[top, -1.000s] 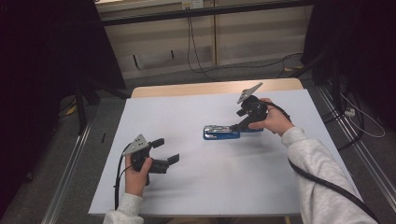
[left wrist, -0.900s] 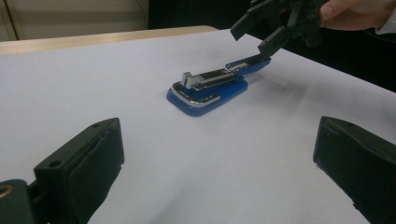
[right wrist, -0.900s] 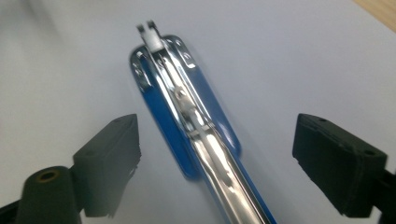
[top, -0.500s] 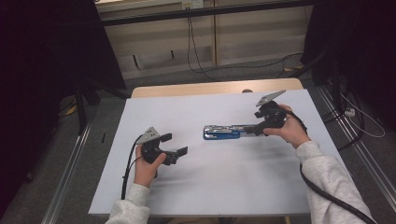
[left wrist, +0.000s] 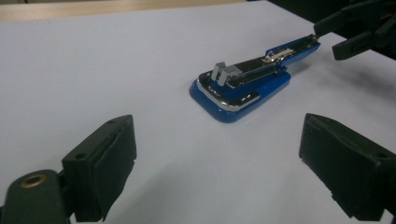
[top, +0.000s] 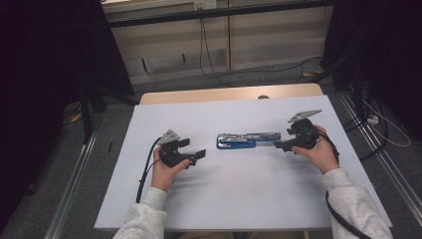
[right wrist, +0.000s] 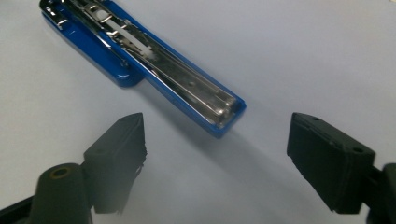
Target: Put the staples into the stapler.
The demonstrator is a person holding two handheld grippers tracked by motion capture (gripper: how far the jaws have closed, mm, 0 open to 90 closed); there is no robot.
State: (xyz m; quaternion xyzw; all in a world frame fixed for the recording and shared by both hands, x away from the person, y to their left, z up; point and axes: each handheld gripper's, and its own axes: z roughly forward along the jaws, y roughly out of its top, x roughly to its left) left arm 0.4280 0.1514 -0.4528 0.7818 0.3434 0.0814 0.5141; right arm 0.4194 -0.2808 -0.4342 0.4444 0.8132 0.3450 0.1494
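While my two grippers sit low over the worktop (top: 149, 199), both pairs of fingers are spread wide and hold nothing. The left gripper (top: 198, 155) points toward the middle of the white sheet, its two black padded fingers (left wrist: 105, 170) standing well apart in the left gripper view, with bare worktop between them. The right gripper (top: 278, 145) faces inward from the other side, its fingers (right wrist: 116, 161) likewise parted, with the tips just beside the narrow end of the one stapler (top: 244, 141).

That single blue stapler lies flat near the centre of the worktop, between my two grippers, swung fully open: its broad blue base (left wrist: 238, 95) faces the left gripper and its long metal staple channel (right wrist: 187, 79) stretches toward the right gripper. One cable (top: 144, 172) trails back from the left gripper along my sleeve.
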